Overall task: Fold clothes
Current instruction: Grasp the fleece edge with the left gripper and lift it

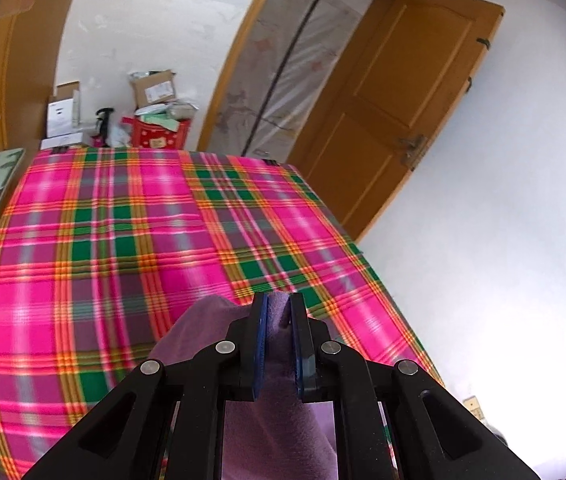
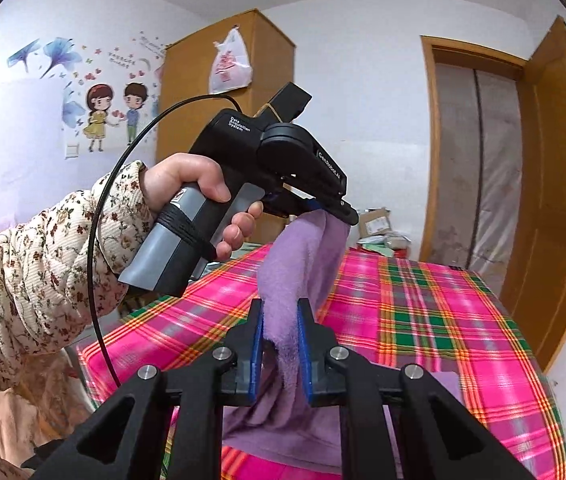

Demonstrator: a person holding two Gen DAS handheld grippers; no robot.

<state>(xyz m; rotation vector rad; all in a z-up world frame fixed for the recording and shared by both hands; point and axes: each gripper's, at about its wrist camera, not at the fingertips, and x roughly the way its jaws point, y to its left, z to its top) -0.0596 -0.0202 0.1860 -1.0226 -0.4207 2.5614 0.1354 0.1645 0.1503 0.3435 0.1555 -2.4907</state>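
Observation:
A purple fleece garment (image 2: 303,264) hangs lifted above the bed with the pink and green plaid cover (image 2: 423,312). My right gripper (image 2: 280,306) is shut on one part of it. My left gripper (image 2: 335,216), seen in the right wrist view held in a hand with a floral sleeve, is shut on another part higher up. In the left wrist view the left gripper (image 1: 279,300) pinches the purple garment (image 1: 199,324), which drapes down below the fingers over the plaid cover (image 1: 123,240).
An open wooden door (image 1: 399,100) and a curtained doorway (image 1: 291,60) stand beyond the bed. Cardboard boxes (image 1: 155,88) are piled by the far wall. A wooden wardrobe (image 2: 203,80) with a plastic bag stands at the back.

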